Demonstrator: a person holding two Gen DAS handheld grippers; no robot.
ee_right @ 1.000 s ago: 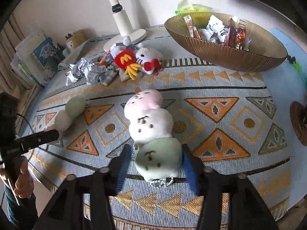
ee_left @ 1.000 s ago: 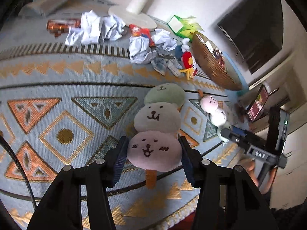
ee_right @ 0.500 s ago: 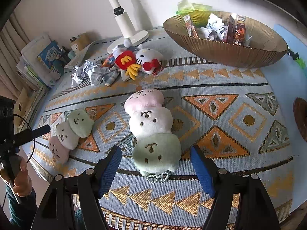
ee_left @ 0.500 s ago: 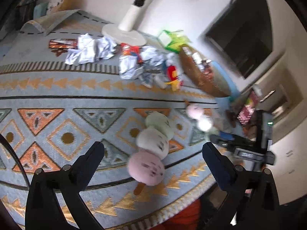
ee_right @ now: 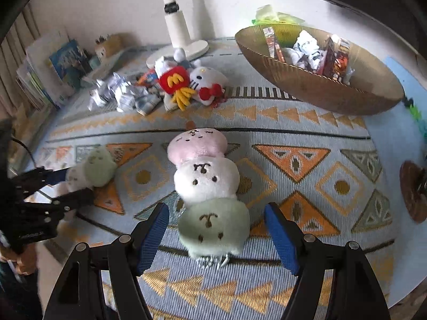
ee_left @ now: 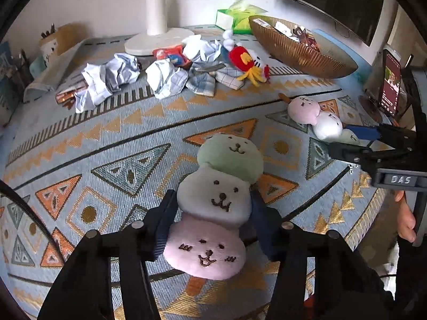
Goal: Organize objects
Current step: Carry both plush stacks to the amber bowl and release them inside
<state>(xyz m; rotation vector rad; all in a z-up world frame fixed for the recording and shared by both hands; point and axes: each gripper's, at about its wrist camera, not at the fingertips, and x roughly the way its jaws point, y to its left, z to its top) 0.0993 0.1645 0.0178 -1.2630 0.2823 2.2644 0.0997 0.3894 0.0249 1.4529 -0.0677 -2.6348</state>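
Dango plush point(ee_left: 213, 208) sits pinched in my left gripper point(ee_left: 210, 226), so I squeeze its middle evenly, while my right gripper point(ee_right: 216, 229) straddles its twin point(ee_right: 208, 186), spread wide.

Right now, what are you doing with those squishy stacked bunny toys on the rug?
A person is tidying up with a gripper in each hand. The left gripper is squeezed onto one three-ball plush, around its white middle. The right gripper is open around the green end of the other three-ball plush, not squeezing it. Both toys lie on the patterned rug. Crumpled paper waits farther back, and the brown bowl already holds some wrappers.
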